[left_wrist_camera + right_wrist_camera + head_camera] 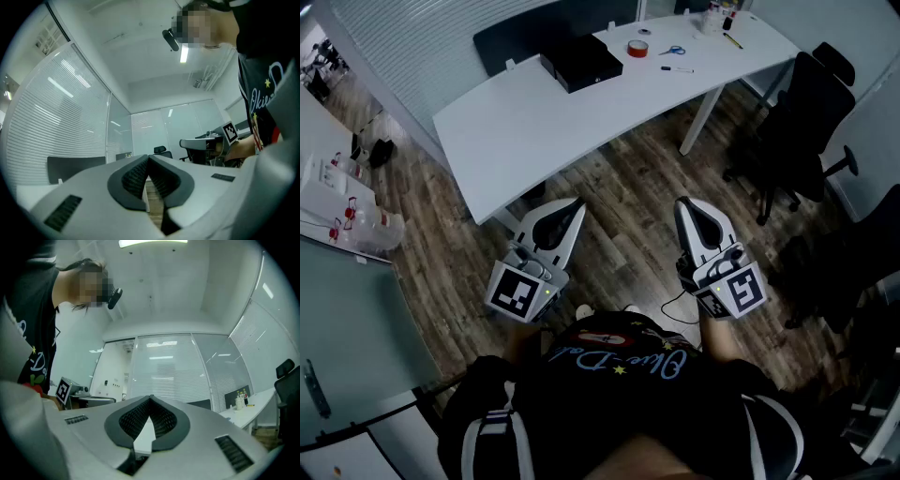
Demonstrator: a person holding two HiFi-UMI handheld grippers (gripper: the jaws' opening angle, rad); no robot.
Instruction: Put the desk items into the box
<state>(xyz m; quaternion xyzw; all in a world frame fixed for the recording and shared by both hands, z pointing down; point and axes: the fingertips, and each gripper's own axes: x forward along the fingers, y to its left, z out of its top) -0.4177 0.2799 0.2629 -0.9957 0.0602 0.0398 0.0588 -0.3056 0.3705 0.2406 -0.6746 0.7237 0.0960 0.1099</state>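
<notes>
Both tools sit low in front of the person: left tool [574, 202] and right tool [683, 202], each w/ jaws pressed together, nothing btwn them. Ahead, well apart from both, the white surface [525, 122] carries the black box [581, 61], w/ red tape roll [637, 48], scissors [672, 51] and pen [677, 68] lying near it. Black chair [802, 112] stands nr the surface's end.

Open wooden floor [623, 202] stretches up to the white desk [525, 127], with nothing standing on it. The desk's near half is bare, and the black box [581, 62] sits at its far edge (tape roll [637, 48], scissors [673, 51] and pen [677, 69] just right of it). A black office chair [797, 122] crowds the desk's right end.
</notes>
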